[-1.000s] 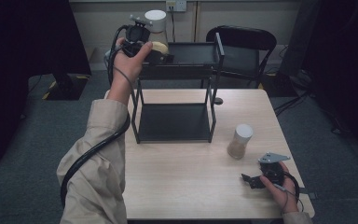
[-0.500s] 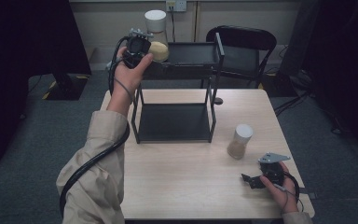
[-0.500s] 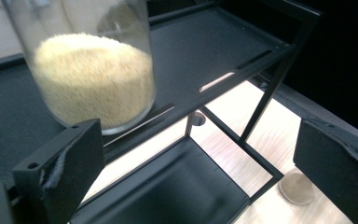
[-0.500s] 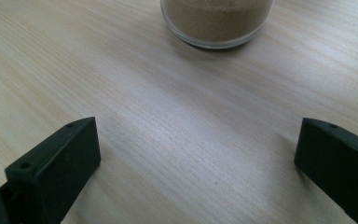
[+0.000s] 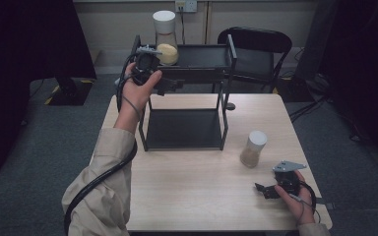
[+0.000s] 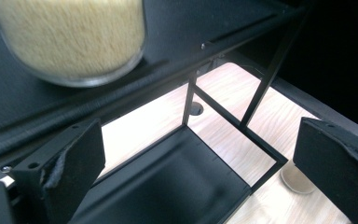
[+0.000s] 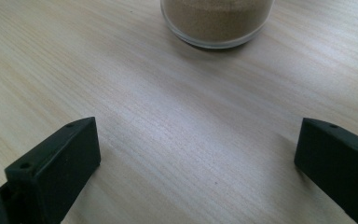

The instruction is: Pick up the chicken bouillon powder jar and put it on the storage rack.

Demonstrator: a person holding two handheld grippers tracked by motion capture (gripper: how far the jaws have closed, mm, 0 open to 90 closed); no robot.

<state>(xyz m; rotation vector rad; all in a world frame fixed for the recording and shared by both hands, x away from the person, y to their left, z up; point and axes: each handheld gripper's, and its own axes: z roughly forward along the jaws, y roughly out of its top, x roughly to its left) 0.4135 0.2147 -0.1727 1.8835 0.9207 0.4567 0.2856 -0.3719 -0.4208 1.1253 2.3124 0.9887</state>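
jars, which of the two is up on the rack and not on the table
The jar of pale yellow grains, standing on the rack's top shelf at its back left corner. The other jar, with brown contents, stands on the table.

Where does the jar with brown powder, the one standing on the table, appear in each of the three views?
High view: the brown-powder jar stands on the table, right of the black rack, ahead of the right gripper.
Left gripper view: its base shows at the lower right, partly hidden by a jaw.
Right gripper view: its base is at the top centre.
Shared landmark: the light wooden table.
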